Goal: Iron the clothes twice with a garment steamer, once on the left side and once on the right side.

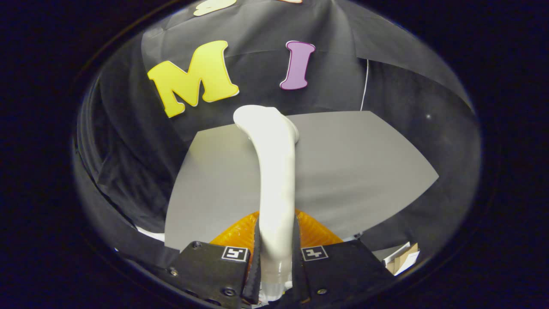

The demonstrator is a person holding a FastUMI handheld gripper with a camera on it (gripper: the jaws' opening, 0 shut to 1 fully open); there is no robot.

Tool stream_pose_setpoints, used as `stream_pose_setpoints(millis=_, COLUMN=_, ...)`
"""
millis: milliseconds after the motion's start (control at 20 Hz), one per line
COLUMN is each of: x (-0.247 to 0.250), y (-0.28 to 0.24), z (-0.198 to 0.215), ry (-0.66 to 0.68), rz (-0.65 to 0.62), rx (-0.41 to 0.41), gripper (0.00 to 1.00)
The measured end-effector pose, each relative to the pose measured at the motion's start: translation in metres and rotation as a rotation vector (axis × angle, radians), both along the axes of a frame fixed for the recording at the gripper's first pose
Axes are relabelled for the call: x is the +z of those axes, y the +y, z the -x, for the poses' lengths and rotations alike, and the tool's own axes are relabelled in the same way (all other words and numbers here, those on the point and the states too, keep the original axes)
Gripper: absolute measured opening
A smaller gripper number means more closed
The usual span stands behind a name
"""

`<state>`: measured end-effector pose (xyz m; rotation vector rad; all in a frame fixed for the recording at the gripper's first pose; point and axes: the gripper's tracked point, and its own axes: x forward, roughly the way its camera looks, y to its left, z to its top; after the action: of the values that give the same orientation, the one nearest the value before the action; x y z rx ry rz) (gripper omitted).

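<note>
I have the gripper closed on the white garment steamer, both fingers pressing on its handle from either side. The steamer rises from between the fingers and curves away from me, its head ending over the far edge of a flat grey board. Just beyond the fingers, under the handle, lies something orange and ribbed; I think it is cloth, but the steamer and fingers hide most of it. Black cloth hangs behind and beside the board. A thin white cord hangs down the wall, and some cardboard and paper scraps lie near the right finger.
</note>
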<state>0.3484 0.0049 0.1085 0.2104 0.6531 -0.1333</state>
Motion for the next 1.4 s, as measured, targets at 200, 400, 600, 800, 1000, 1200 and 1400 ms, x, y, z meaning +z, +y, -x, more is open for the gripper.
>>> stream_pose_setpoints(millis=200, x=0.026, y=0.019, z=0.026, ry=-0.086, rz=-0.015, rx=0.008, gripper=0.32)
stream_pose_setpoints(millis=400, x=0.063, y=0.048, z=0.056, ry=-0.194, rz=-0.032, rx=0.017, gripper=0.32)
stream_pose_setpoints(millis=600, x=0.102, y=0.073, z=0.086, ry=-0.305, rz=-0.023, rx=0.017, gripper=0.32)
stream_pose_setpoints(millis=800, x=0.122, y=0.103, z=0.111, ry=-0.378, rz=0.011, rx=0.034, gripper=0.32)
stream_pose_setpoints(millis=1000, x=0.108, y=0.136, z=0.143, ry=-0.383, rz=0.022, rx=0.051, gripper=0.32)
stream_pose_setpoints(millis=1200, x=0.115, y=0.155, z=0.154, ry=-0.430, rz=0.059, rx=0.070, gripper=0.32)
stream_pose_setpoints(millis=1400, x=0.150, y=0.176, z=0.155, ry=-0.535, rz=0.123, rx=0.083, gripper=0.32)
